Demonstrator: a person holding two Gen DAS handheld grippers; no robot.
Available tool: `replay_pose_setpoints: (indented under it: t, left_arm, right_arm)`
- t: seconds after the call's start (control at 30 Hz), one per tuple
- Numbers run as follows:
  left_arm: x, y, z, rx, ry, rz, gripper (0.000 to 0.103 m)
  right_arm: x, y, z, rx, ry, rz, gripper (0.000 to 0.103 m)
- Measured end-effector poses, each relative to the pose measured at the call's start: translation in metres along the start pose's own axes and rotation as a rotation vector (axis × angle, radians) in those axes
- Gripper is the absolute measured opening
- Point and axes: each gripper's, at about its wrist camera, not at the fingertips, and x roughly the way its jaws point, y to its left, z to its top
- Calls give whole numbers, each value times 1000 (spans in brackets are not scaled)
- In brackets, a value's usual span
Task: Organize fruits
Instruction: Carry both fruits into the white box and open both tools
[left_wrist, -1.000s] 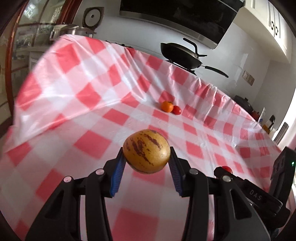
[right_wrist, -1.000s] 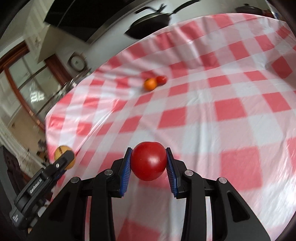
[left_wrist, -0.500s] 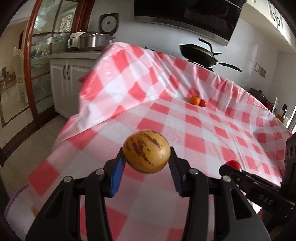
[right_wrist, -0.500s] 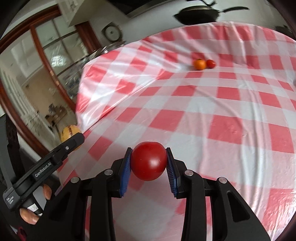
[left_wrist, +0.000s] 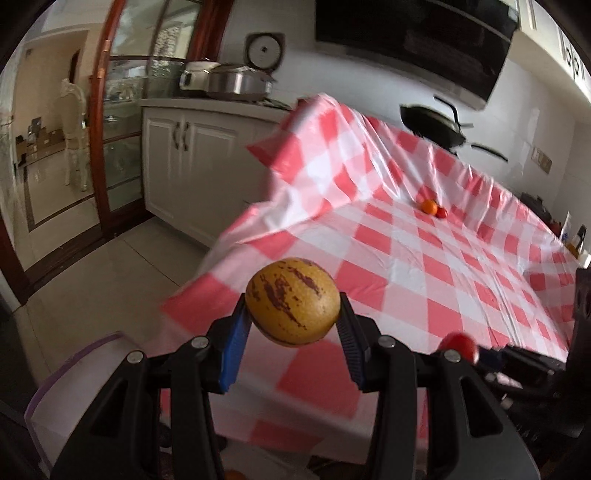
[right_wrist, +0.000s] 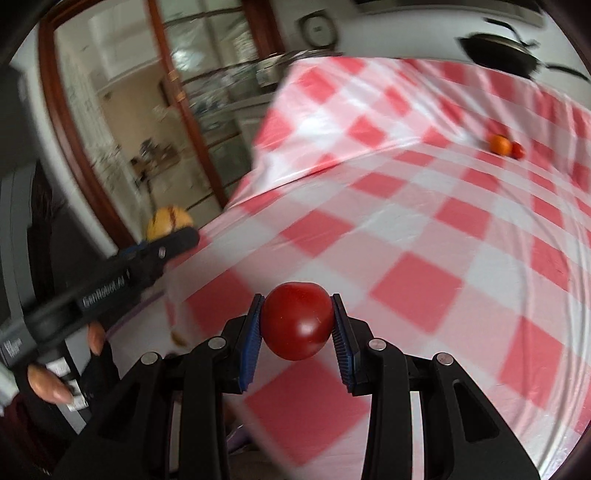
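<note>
Soft daylight, glare on the tablecloth (right_wrist: 424, 177), motion blur, fisheye bending at edges.

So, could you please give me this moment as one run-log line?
left gripper: shut on striped yellow fruit | right gripper: shut on tomato | on tablecloth: orange, small red fruit

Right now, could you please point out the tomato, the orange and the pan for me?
tomato (right_wrist: 297, 320): right wrist view, middle of its front face.
orange (right_wrist: 500, 144): right wrist view, centre of the fruit on the cloth.
pan (left_wrist: 432, 127): left wrist view, its dark bowl.
</note>
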Motion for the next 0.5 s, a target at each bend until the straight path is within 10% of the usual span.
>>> replay_pose_setpoints:
  t: [0.27, 0.5]
  left_arm:
    - [-38, 71, -25, -82, -6, 108, 46]
    - [-22, 135, -69, -173, 163, 235, 46]
  right_arm:
    - [15, 77, -19, -259, 52, 121, 36]
    - [55, 129, -54, -450, 207, 189, 36]
